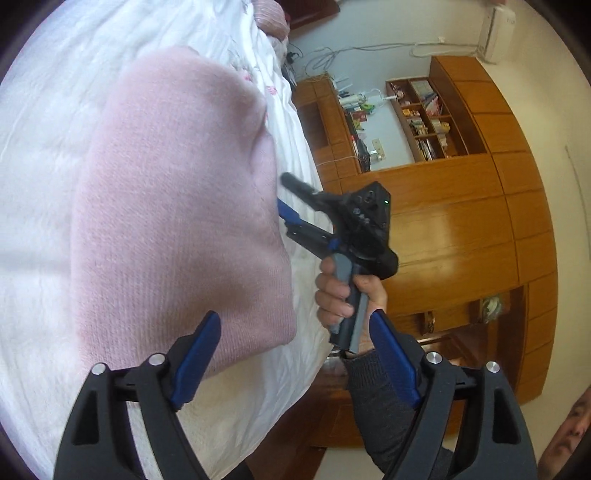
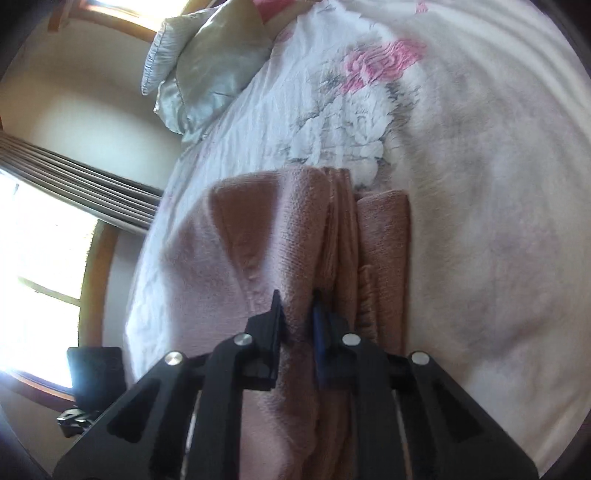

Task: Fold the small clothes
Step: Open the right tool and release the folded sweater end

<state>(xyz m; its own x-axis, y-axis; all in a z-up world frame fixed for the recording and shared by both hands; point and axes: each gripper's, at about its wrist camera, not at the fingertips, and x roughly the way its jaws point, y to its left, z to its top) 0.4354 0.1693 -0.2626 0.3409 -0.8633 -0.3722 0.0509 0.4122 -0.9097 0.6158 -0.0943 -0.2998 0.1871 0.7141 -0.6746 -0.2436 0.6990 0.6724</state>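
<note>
The left gripper hangs with its blue-padded fingers spread wide, holding nothing, just above the near edge of a pink sweater that lies on a bed. The right gripper has its fingers drawn close together on a fold of the sweater, the knit bunched between the pads; in the left wrist view that gripper reaches the sweater's right edge, with a hand in a dark sleeve squeezing its handle. The sweater rests on a white bedspread printed with pink flowers; part of it is already doubled over, a narrower folded strip lying beside the gripped fold. A pale pillow lies at the far end of the bed. Wooden cabinets with open shelves stand to the right, an air conditioner is mounted high on the wall, and bright windows with a striped curtain are on the other side.
</note>
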